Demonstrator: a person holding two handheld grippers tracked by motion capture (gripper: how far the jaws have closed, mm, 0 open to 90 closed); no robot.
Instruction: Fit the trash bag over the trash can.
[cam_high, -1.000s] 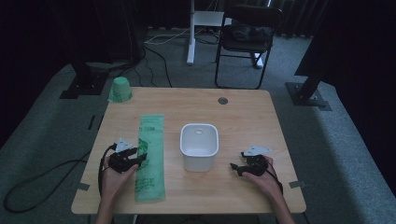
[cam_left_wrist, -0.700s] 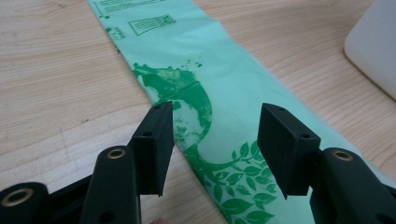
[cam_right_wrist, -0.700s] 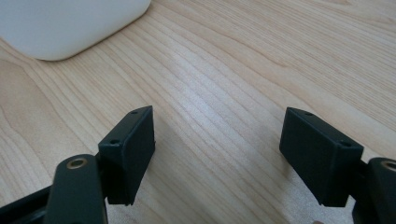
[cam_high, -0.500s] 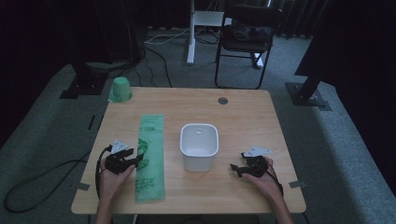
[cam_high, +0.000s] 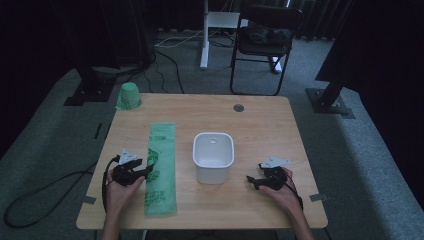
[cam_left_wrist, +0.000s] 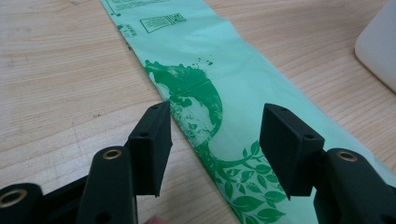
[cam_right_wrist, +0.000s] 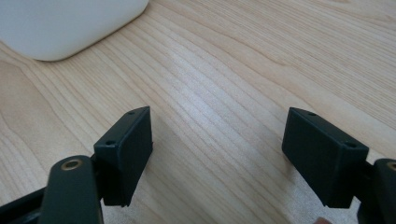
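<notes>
My left gripper (cam_left_wrist: 215, 140), jaws apart, straddles the green bag's (cam_left_wrist: 219, 98) leaf print and unreadable labels; my right gripper (cam_right_wrist: 217, 154) gapes beside the white tub (cam_right_wrist: 65, 23).

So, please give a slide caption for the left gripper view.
Open left gripper poised over the flat green bag on the wooden table.

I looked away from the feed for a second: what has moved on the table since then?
The left gripper drew back a little toward the person, along the near part of the green bag; its fingers are open over the bag's edge and grip nothing. The right gripper stayed open beside the white tub. Bag, tub and green cup lie as before.
</notes>
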